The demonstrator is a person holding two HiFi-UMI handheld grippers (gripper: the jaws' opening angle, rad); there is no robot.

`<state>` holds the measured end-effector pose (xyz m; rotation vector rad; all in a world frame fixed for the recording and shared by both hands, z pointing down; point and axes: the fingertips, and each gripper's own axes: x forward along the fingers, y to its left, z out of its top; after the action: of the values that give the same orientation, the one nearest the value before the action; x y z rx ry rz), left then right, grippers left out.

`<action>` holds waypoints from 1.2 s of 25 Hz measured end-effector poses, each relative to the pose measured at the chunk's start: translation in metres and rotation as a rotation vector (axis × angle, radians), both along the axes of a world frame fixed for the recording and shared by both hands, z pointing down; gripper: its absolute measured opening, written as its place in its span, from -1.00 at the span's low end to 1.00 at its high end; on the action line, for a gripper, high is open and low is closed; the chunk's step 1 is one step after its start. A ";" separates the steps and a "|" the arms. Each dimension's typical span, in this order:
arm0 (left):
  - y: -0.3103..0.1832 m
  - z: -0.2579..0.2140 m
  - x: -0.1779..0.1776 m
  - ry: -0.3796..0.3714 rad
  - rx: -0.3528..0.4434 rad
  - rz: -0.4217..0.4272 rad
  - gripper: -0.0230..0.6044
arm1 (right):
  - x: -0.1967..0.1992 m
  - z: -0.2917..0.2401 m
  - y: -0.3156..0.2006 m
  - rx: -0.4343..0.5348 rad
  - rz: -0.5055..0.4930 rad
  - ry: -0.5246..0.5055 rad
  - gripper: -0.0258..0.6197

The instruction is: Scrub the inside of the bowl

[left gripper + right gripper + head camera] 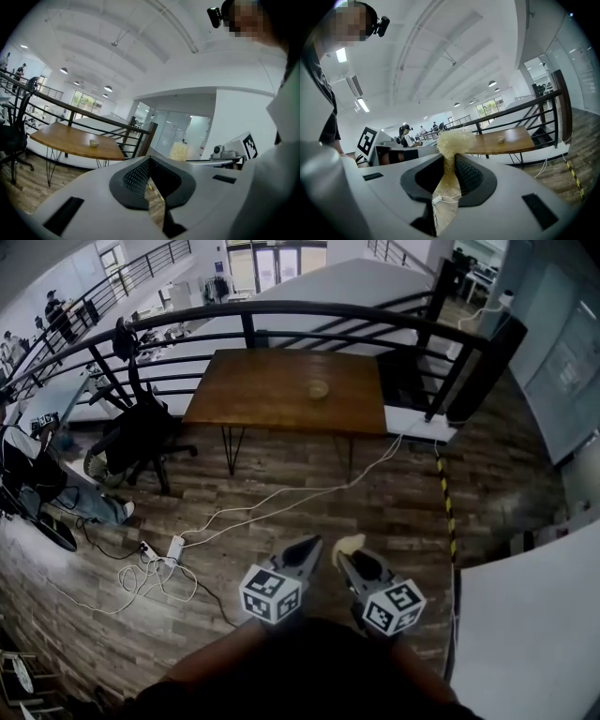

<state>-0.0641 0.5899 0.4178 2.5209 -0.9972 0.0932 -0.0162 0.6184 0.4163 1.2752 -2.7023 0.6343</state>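
Note:
Far ahead, a small pale bowl (319, 388) stands on a brown wooden table (272, 395) by the railing. It also shows as a tiny bowl (94, 143) in the left gripper view and as a bowl (500, 138) in the right gripper view. Both grippers are held close to the body over the wooden floor, well short of the table. My left gripper (305, 549) is shut with nothing in it. My right gripper (349, 554) is shut on a yellowish fibrous scrubber (454, 140), whose tuft sticks out past the tips as a pale scrubber (348, 544).
A black metal railing (309, 313) curves behind the table. A black office chair (141, 437) stands at the left. White cables and a power strip (174, 547) lie on the floor. Yellow-black tape (446, 502) runs along the right, beside a white surface (525, 634). People sit at desks far left.

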 end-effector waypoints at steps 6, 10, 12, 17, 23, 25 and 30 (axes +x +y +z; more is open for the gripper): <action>-0.045 -0.011 -0.051 0.000 0.015 0.015 -0.93 | -0.056 -0.016 -0.047 0.029 0.004 0.004 -0.67; -0.069 -0.002 -0.083 0.030 -0.025 -0.009 -0.93 | -0.075 -0.010 -0.064 0.015 0.008 -0.001 -0.67; -0.074 -0.002 -0.088 0.052 -0.034 -0.011 -0.93 | -0.080 -0.011 -0.070 0.012 0.008 0.004 -0.67; -0.088 0.001 -0.081 0.053 -0.040 0.023 -0.93 | -0.084 -0.010 -0.090 0.006 0.015 0.006 -0.67; -0.125 0.009 -0.073 0.038 -0.057 -0.010 -0.93 | -0.073 0.002 -0.127 -0.031 -0.012 -0.004 -0.67; -0.142 0.012 -0.069 0.031 -0.061 -0.022 -0.93 | -0.068 0.003 -0.146 -0.027 -0.025 -0.012 -0.67; -0.200 0.016 -0.045 0.027 -0.077 -0.081 -0.93 | -0.038 0.005 -0.206 -0.030 -0.057 -0.026 -0.67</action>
<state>-0.1090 0.3901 0.4341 2.4026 -1.0634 0.0718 -0.0543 0.4124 0.4213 1.1862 -2.7286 0.6869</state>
